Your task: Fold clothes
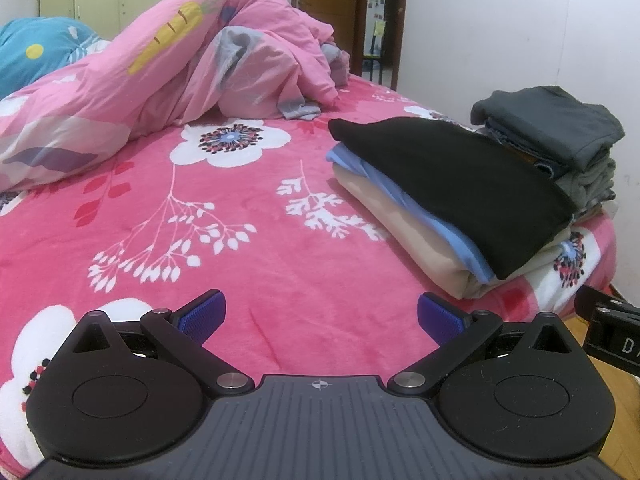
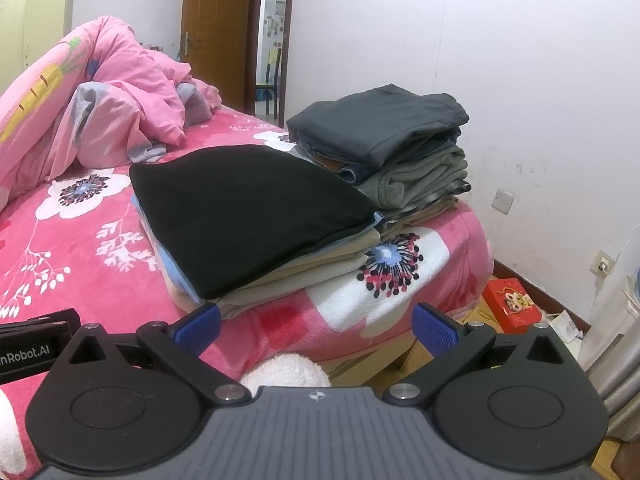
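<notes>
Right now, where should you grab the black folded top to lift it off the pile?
Probably the black folded top's near corner, coming from the bed's foot with the right hand-held gripper, already open. That corner overhangs the beige layers beneath, leaving a free edge to pinch.

Fleecy blanket [image 1: 256,248], matt blk garment [image 2: 248,208]
</notes>
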Motion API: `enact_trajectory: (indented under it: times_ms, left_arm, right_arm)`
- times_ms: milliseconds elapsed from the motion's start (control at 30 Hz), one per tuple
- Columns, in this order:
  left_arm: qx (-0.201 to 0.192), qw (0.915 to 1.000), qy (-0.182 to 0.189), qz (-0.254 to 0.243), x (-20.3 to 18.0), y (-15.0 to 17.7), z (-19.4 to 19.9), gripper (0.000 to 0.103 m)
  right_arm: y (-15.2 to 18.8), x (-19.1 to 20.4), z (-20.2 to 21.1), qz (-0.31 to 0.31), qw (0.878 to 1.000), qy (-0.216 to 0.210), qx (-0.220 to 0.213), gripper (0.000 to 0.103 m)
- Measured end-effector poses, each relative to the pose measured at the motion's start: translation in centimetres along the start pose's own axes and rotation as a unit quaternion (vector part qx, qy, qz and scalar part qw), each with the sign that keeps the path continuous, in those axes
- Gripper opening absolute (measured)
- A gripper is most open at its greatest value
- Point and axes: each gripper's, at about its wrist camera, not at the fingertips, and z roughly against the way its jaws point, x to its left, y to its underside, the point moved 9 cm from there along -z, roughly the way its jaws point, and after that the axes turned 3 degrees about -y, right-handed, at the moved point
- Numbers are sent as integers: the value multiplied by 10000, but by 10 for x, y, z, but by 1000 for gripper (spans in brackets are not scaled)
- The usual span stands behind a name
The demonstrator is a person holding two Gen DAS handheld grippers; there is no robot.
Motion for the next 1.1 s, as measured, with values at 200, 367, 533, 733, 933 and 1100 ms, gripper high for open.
enact_trajectory:
  times_ms: [200,367,533,733,933,1100]
  left_arm:
    - [16,10000,-11,16,1,0,-1,103]
    - [29,10000,-12,30,2,0,-2,103]
    - [53,10000,-14,44,3,1,-2,103]
    - [63,10000,-19,60,4,1,-2,103]
    - [70,10000,-27,66,5,1,-3,103]
    - [78,9999,-30,75,6,1,-3,103]
  right_arm:
    - [1,1,0,6,10000,-3,7,103]
    - [1,2,0,12,10000,0,13,103]
    - [1,2,0,20,10000,-1,11,103]
    - [0,3,0,26,10000,-4,13,103]
    - [0,5,0,31,10000,-15,9,103]
    - [-1,7,1,37,10000,-20,2,103]
